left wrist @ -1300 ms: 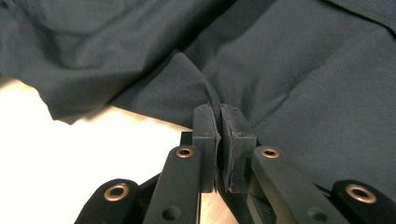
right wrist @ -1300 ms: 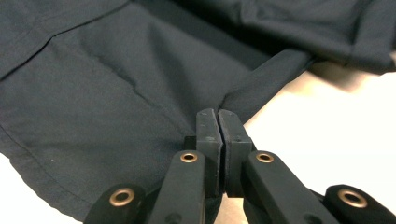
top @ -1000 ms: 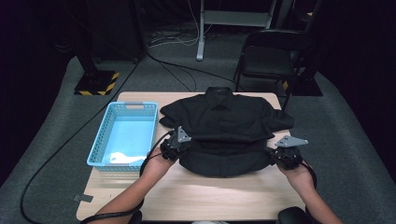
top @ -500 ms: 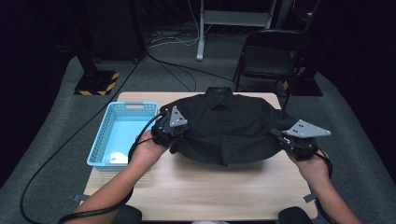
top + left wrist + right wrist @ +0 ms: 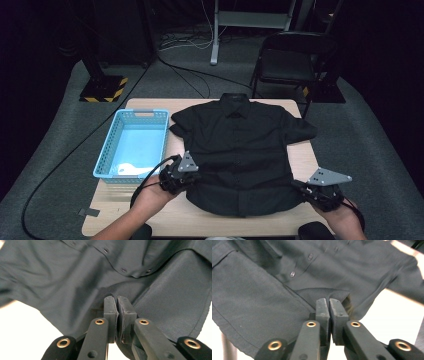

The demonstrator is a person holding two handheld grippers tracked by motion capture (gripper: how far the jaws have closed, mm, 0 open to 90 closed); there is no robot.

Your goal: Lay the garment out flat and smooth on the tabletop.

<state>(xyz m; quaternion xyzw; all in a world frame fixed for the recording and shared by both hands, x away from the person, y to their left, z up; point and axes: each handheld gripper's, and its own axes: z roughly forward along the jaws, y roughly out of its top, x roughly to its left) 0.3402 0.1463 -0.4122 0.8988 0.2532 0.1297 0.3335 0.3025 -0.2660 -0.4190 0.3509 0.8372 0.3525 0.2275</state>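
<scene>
The left gripper (image 5: 117,298) is pinching a fold of the black shirt (image 5: 75,277) between jaws pressed together, with cloth bunching at their tips. The right gripper (image 5: 329,300) is doing the same on its side, jaws closed on a small peak of the fabric. In both gripper views the button placket is running across the upper part of the picture, and the hem is hanging loose past the jaws; pale table surface is showing beyond the cloth's edge.

From the high view, the left gripper (image 5: 186,178) is sitting at the shirt's lower left edge and the right gripper (image 5: 310,192) at its lower right corner, each held by a hand coming in from the bottom. That view is showing what the close views are not: the shirt (image 5: 245,145) is lying spread, front up, collar away from the person, sleeves out to either side, covering most of the wooden table (image 5: 150,220). A light blue basket (image 5: 107,155) is standing just beside the shirt's left sleeve, holding something white. Beyond the table's far right corner, a black chair (image 5: 290,65) is standing on the grey floor.
</scene>
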